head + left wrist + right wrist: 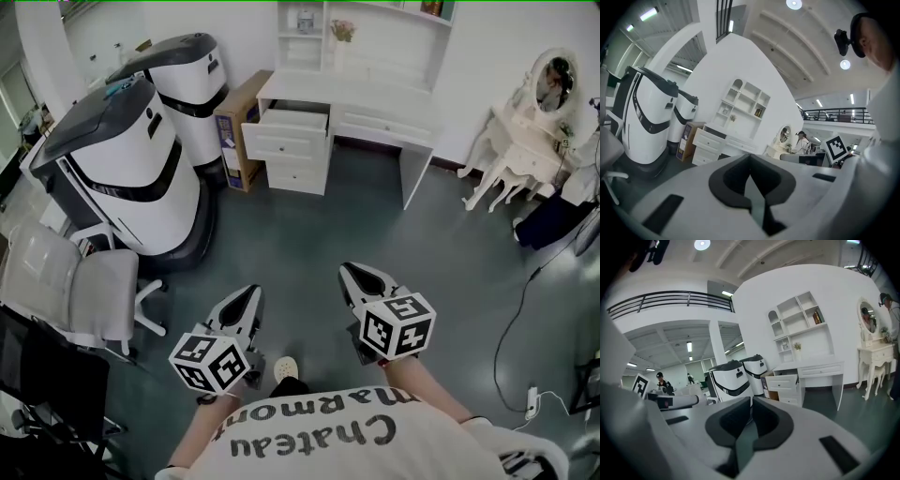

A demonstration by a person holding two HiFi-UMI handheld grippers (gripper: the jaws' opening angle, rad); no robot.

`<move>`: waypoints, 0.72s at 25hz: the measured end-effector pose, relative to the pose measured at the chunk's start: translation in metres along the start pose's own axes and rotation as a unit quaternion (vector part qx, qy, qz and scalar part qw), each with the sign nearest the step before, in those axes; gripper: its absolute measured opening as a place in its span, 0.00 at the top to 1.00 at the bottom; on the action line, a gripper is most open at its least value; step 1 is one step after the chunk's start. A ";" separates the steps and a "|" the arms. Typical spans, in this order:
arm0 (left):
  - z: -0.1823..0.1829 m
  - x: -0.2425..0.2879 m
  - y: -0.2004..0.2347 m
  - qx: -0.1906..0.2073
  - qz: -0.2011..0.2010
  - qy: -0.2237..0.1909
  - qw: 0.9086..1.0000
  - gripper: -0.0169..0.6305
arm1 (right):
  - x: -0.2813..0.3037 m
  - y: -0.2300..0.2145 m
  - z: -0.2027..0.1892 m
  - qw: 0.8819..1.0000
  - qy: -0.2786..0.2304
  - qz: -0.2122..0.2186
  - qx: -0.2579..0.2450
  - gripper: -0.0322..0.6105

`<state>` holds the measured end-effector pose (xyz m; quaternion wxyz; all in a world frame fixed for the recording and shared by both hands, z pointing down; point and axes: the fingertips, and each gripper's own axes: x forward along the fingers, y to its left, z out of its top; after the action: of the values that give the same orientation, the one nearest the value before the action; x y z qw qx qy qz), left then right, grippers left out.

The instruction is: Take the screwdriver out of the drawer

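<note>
Across the room stands a white desk (375, 98) whose top left drawer (286, 131) is pulled out; I cannot see inside it, and no screwdriver shows in any view. My left gripper (246, 292) and right gripper (354, 270) are held side by side over the grey floor, far short of the desk and pointing toward it. Both have their jaws together with nothing between them. The left gripper view shows the left gripper (750, 158) shut, with the drawer (708, 136) beyond it. In the right gripper view the right gripper (751, 401) is shut and the drawer (783, 382) lies ahead.
Two large white-and-grey machines (131, 169) (187, 84) stand at the left, with a cardboard box (239, 127) against the desk's side. A grey office chair (84, 291) is near my left. A white dressing table with a mirror (534, 141) and a floor cable (516, 328) are at the right.
</note>
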<state>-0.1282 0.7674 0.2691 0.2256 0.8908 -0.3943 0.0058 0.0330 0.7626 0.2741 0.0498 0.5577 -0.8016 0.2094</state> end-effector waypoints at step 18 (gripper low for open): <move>0.095 0.105 0.109 0.072 -0.051 0.016 0.996 0.94 | 0.146 -0.003 0.055 1.000 -0.014 -0.011 0.020 0.90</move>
<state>-0.1491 0.5910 0.2467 0.1677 0.9235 -0.3429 0.0371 -0.0104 0.6130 0.2703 0.0298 0.5702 -0.7918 0.2167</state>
